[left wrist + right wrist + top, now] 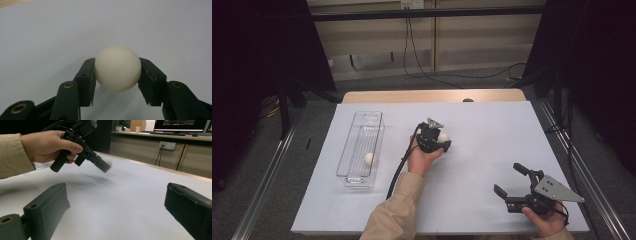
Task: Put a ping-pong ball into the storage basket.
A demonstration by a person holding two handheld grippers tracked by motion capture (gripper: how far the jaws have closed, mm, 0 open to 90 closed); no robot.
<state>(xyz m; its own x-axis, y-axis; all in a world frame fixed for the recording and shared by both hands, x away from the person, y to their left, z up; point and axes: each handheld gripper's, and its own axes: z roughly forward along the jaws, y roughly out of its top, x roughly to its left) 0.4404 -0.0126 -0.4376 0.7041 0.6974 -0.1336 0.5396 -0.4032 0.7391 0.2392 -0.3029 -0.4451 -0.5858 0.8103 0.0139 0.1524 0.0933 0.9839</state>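
My left gripper point(443, 138) is shut on a white ball point(117, 68), its two black pads pressing the ball's sides. It hovers a little above the white table sheet point(492, 140) near the middle; the ball point(443, 136) shows at its tip. From the right gripper view, the left gripper point(106, 165) with the ball point(108, 160) hangs above the sheet in a hand with a beige sleeve. A second white ball point(369, 158) lies inside the clear wire-framed tray point(353, 135) at the left. My right gripper point(510, 179) stands open near the front right, nothing between its jaws.
The long clear tray runs front to back along the sheet's left side. A wooden table edge point(432, 95) shows beyond the sheet. Cables hang on the floor behind. Metal rails point(267, 165) flank the table on both sides.
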